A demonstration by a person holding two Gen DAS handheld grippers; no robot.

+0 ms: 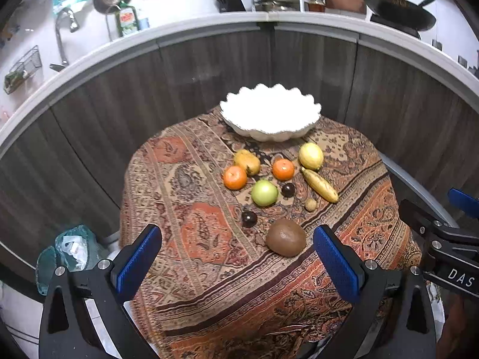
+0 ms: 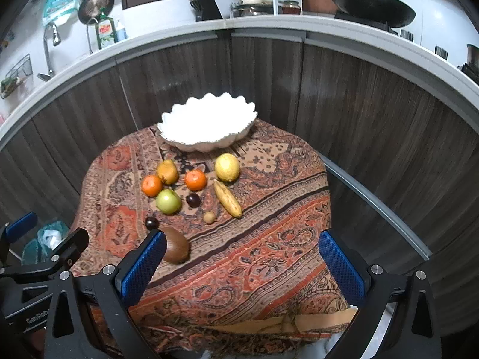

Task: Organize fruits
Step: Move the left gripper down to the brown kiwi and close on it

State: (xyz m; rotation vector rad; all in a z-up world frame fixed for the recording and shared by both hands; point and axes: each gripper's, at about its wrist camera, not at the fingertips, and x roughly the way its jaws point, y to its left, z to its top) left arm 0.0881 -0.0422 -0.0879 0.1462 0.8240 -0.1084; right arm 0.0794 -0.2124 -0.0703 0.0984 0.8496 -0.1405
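A white scalloped bowl point(image 1: 270, 113) point(image 2: 208, 126) stands empty at the far edge of a small table under a patterned cloth point(image 1: 206, 239). In front of it lie a pear point(image 1: 247, 161), two oranges point(image 1: 235, 177) point(image 1: 283, 169), a lemon point(image 1: 311, 156), a banana point(image 1: 319, 185), a green apple point(image 1: 264, 193), two dark plums point(image 1: 288, 190) point(image 1: 249, 218), a small tan fruit point(image 1: 310, 205) and a brown kiwi point(image 1: 286, 237). My left gripper point(image 1: 236, 257) is open above the near cloth, the kiwi just ahead. My right gripper point(image 2: 244, 260) is open, empty.
Dark wood cabinet fronts point(image 1: 179, 71) curve behind the table, close to its far edge. The counter above holds a faucet point(image 1: 61, 39), a knife block point(image 1: 229, 0), pots and a wok point(image 1: 399, 9). A bin with a bag point(image 1: 71, 248) stands left of the table.
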